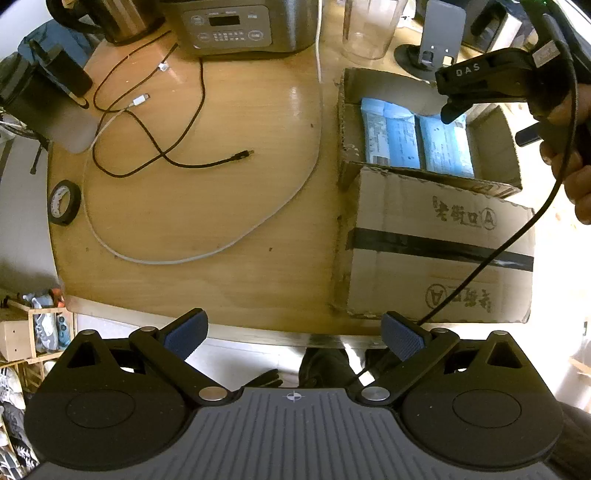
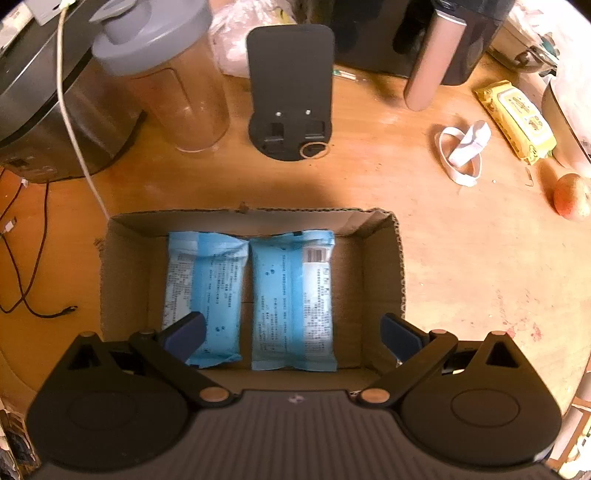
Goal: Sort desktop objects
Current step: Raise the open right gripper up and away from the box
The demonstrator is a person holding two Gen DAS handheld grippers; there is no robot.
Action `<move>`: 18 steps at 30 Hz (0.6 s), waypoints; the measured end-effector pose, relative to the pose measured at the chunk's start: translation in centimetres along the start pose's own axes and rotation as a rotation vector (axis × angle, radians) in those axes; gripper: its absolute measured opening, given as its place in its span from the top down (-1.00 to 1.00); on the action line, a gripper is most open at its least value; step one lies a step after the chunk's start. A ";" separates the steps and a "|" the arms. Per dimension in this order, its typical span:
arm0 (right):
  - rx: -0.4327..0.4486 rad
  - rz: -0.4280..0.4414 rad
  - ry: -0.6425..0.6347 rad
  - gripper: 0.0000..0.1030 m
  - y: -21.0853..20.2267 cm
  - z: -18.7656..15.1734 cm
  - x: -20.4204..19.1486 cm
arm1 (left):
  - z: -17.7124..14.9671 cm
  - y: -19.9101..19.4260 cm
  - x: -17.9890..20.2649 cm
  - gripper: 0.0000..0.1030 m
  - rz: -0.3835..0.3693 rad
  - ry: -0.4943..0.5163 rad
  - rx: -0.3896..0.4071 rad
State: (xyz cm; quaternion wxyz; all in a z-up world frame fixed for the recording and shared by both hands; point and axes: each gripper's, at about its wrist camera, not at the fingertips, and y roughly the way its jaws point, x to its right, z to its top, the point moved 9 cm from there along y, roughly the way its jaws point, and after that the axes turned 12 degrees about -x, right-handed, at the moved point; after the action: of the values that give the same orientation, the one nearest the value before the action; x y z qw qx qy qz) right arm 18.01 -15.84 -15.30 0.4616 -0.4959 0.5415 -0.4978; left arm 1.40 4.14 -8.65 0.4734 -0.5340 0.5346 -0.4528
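Note:
An open cardboard box (image 2: 125, 273) (image 1: 436, 236) stands on the wooden table with two blue wipe packs (image 2: 205, 295) (image 2: 293, 299) (image 1: 391, 138) lying side by side in it. My right gripper (image 2: 293, 336) hovers open over the box's near end, nothing between its fingers; in the left wrist view it (image 1: 452, 110) hangs above the box, held by a hand (image 1: 569, 173). My left gripper (image 1: 293, 338) is open and empty at the table's near edge, left of the box. A black cable (image 1: 162, 155), a white cable (image 1: 177, 258) and a roll of black tape (image 1: 63, 202) lie on the table's left part.
A rice cooker (image 1: 240, 27), kettle (image 1: 107, 18), clear jar (image 2: 177, 92) and black phone stand (image 2: 290, 92) line the back. Right of the box lie a white strap (image 2: 463, 149), a yellow wipe pack (image 2: 515, 120) and a fruit (image 2: 570, 197).

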 end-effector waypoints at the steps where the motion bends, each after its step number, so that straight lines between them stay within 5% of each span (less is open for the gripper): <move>1: -0.001 0.000 0.002 -1.00 0.0 0.0 0.2 | 0.0 0.0 0.1 -1.00 0.000 0.001 -0.001; 18: -0.004 0.008 0.023 -1.00 0.2 -0.4 2.9 | 0.0 0.1 1.7 -1.00 0.002 0.019 -0.007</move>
State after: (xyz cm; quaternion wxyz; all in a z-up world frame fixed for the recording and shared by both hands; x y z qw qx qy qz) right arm 17.39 -18.69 -15.46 0.4565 -0.4888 0.5498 -0.5004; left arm 1.45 2.44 -8.78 0.4669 -0.5308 0.5412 -0.4554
